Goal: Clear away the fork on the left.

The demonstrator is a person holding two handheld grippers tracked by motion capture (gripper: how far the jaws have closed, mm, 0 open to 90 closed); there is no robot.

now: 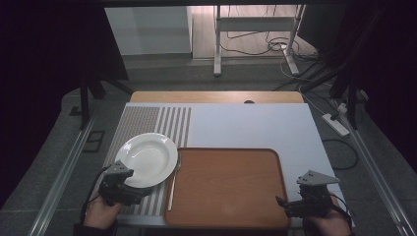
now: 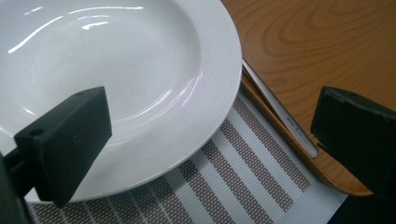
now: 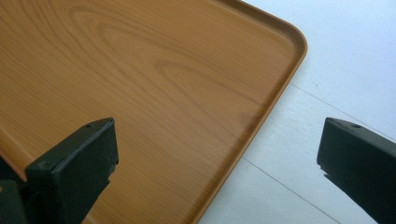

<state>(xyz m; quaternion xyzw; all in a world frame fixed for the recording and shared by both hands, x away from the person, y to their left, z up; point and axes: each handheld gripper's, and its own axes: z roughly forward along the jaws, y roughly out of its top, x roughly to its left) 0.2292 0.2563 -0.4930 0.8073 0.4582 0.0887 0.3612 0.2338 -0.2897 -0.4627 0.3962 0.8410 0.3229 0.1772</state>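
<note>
Approach step. Left hand-held gripper (image 1: 140, 192) jaws wide at near rim of white plate (image 1: 147, 158), which lies on striped placemat (image 1: 147, 123) beside wooden tray (image 1: 228, 187). Right hand-held gripper (image 1: 281, 202) wide, empty. Next, likely: close on rim.

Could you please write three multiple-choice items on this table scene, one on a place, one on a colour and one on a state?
1. Where does the white plate rest?
A. inside the tray
B. on the striped placemat
C. on the floor

2. What colour is the tray?
A. wood-brown
B. blue
C. black

3. How does the left gripper stand?
A. shut on the plate
B. shut on nothing
C. open

Answers: 1 B, stripes show around and under its rim; 2 A, wood grain shows; 3 C, its fingers stand wide apart.
</note>
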